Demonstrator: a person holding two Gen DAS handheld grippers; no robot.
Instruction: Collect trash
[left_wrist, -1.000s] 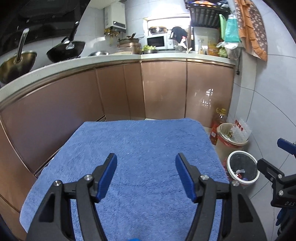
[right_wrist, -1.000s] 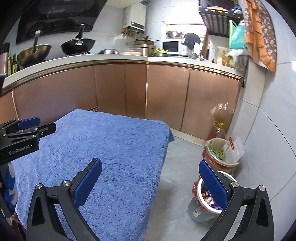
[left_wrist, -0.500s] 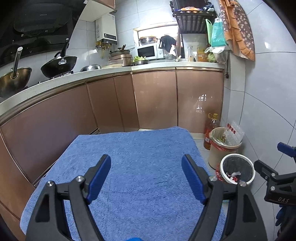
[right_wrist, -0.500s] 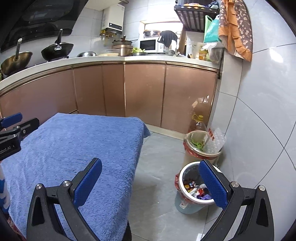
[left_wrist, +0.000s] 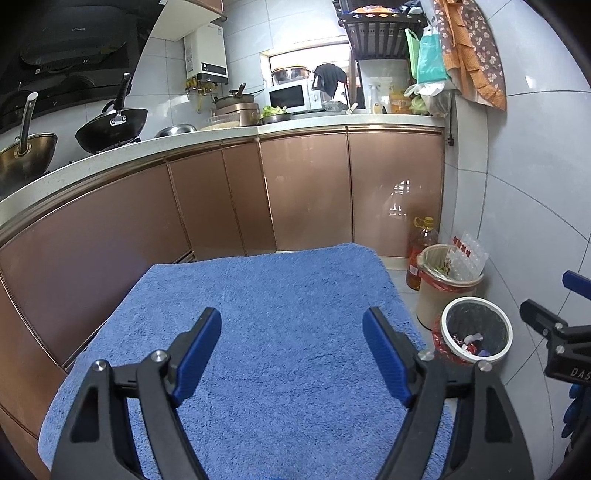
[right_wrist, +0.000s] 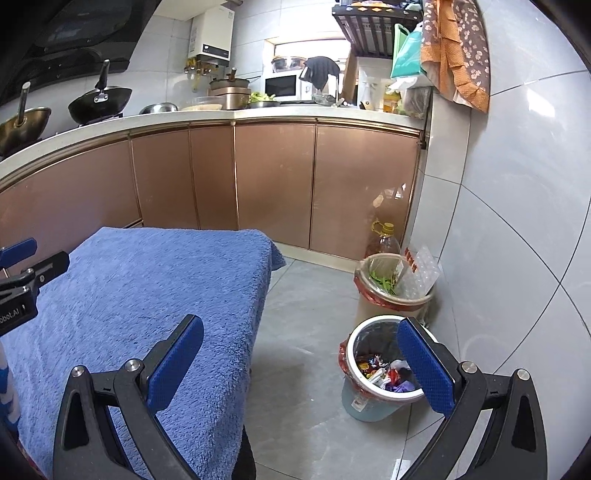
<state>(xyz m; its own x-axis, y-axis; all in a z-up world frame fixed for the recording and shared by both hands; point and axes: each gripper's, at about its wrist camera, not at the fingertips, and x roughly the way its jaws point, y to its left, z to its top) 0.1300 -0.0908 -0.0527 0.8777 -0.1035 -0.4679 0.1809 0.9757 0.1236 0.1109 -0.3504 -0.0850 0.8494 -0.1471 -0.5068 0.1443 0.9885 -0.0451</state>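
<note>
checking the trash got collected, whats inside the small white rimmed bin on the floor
The small white-rimmed bin holds colourful wrappers and crumpled white and purple scraps on a dark liner. The right gripper's finger covers its right side, and anything deeper is hidden.

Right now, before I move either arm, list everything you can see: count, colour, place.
blue towel: 1, blue, covering the table in front.
small bin: 1, white rim, pale blue body, red liner, on the floor right of the table, wrappers inside.
tall bin: 1, beige, red liner, behind the small bin, greens and clear plastic trays inside.
oil bottle: 1, amber, yellow cap, by the cabinets behind the bins.
cabinets: 1 run, copper, under the white counter.
woks: 2, one black, one brassy, on the stove at left.
microwave: 1, white, back of the counter.
left tongs: 1, black with blue pads, open above the towel, empty.
right tongs: 1, same, open, empty, near the small bin.
</note>
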